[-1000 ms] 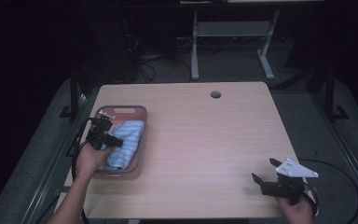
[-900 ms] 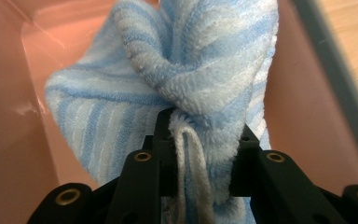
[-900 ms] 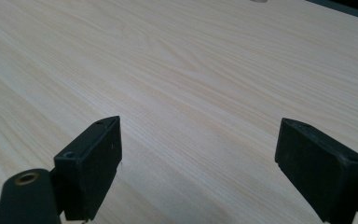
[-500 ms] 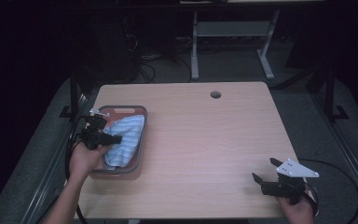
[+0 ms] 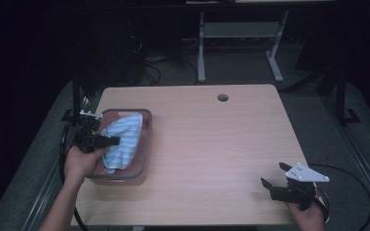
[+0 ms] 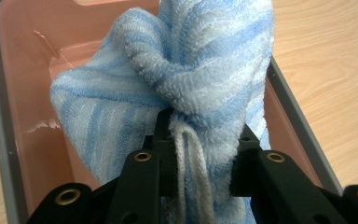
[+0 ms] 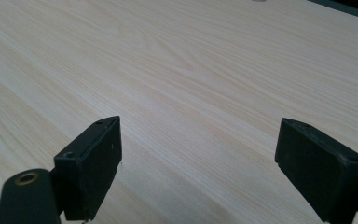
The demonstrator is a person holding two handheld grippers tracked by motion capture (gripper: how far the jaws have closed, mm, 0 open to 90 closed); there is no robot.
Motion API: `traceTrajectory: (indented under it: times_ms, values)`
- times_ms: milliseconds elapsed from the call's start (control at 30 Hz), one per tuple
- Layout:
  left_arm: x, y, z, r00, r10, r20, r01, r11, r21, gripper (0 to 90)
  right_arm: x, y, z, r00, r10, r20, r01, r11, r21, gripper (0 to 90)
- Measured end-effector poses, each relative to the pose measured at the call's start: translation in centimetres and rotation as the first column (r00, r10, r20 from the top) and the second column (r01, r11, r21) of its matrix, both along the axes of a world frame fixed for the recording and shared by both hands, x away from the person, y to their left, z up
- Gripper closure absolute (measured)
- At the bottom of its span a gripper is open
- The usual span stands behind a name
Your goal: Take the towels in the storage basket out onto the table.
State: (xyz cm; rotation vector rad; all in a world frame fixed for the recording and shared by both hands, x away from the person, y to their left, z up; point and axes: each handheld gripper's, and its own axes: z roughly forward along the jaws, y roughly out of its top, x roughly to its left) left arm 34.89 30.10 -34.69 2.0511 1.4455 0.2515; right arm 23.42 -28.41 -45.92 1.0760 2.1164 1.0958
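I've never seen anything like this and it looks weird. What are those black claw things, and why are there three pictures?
A person sits at a wooden table holding a pinching tool, called a gripper, in each hand. One picture looks down from above. The other two come from little cameras riding on each gripper. The left gripper has pinched a blue striped towel that sits in a pink tray with a grey rim. Its camera shows the towel squeezed between the black jaws. The right gripper is open and holds nothing, near the table's edge; its camera sees bare wood between the jaws.
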Motion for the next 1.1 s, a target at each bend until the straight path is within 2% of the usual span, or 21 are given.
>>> traceTrajectory:
  times_ms: [200, 300, 333, 567, 967, 1100]
  values:
    - [-0.1, 0.2, 0.6, 0.9999, 0.0, 0.014, 0.0, 0.9998, -0.018, 69.8, 0.0, 0.0, 0.1, 1.0, -0.006, -0.002, 0.006, 1.0, 0.003, 14.2]
    - [0.0, 0.3, 1.1, 0.9998, 0.003, 0.018, -0.002, 0.9992, -0.04, 69.9, -0.1, 0.0, 0.2, 0.9999, -0.01, 0.006, 0.01, 1.0, -0.002, 14.2]
    - [0.0, 0.3, 1.2, 0.9998, 0.003, 0.02, -0.002, 0.9991, -0.042, 69.8, -0.1, 0.0, 0.2, 0.9999, -0.015, 0.0, 0.015, 1.0, 0.009, 14.1]
    - [-0.1, 0.3, 2.6, 0.9993, 0.0, 0.038, 0.002, 0.9986, -0.052, 69.8, -0.1, 0.0, 0.2, 0.9999, -0.012, 0.0, 0.012, 1.0, 0.009, 14.1]
    - [-0.2, -0.4, 4.8, 0.9971, -0.019, 0.073, 0.027, 0.9943, -0.103, 69.7, -0.1, -0.3, 0.3, 0.9998, -0.017, 0.006, 0.017, 1.0, 0.008, 14.1]
    - [-0.3, -1.1, 5.4, 0.9961, -0.041, 0.078, 0.049, 0.994, -0.098, 69.4, -0.1, -0.3, 0.4, 0.9998, -0.02, 0.008, 0.02, 1.0, 0.005, 14.1]
